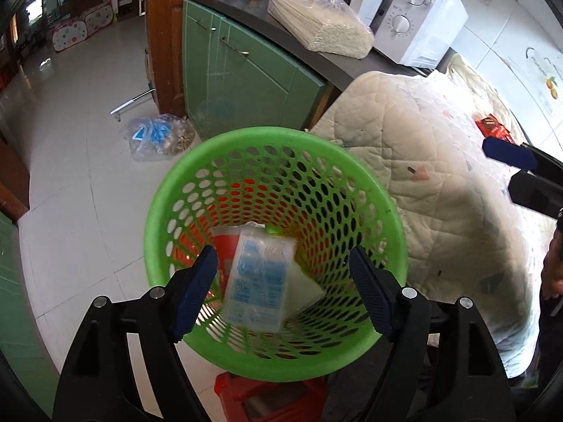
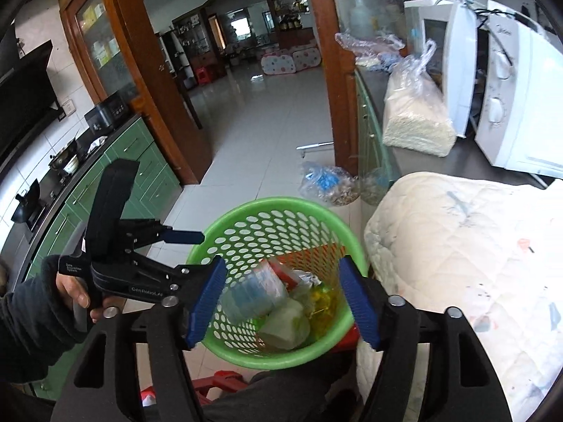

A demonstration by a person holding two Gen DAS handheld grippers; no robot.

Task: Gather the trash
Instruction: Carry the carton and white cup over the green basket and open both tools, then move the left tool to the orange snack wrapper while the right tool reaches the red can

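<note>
Left wrist view shows my left gripper point(image 1: 281, 292) with its blue pads spread wide and nothing between them, poised over the mouth of the green perforated basket point(image 1: 176, 190). Below the spread fingers a clear plastic packet with blue print point(image 1: 258, 277) lies inside the basket, blurred, leaning against the inner wall with a white piece just beside it. Red shows through the holes of the basket and a red stool point(image 1: 267, 397) sits under it. My right gripper point(image 2: 283, 300) is likewise released, jaws apart and empty, above the same basket point(image 2: 316, 218); through its gap I see the packet point(image 2: 257, 292) resting among other trash: a pale green-white lump point(image 2: 285, 327) and something yellow and translucent point(image 2: 322, 304) close together on the basket's floor. In that view my left hand point(image 2: 75, 290) grips the handle of the left gripper point(image 2: 197, 249) at the basket's left rim. To the right of the basket lies a quilted cream cover point(image 1: 422, 161), touching or nearly touching its rim. Beyond it a dark countertop point(image 1: 260, 17) carries a clear bag of pale noodles point(image 1: 323, 24) and a white microwave point(image 1: 418, 17), with green cabinet doors point(image 1: 239, 81) below. On the tiled floor near the cabinet lies a clear plastic bag of scraps point(image 1: 158, 137).
</note>
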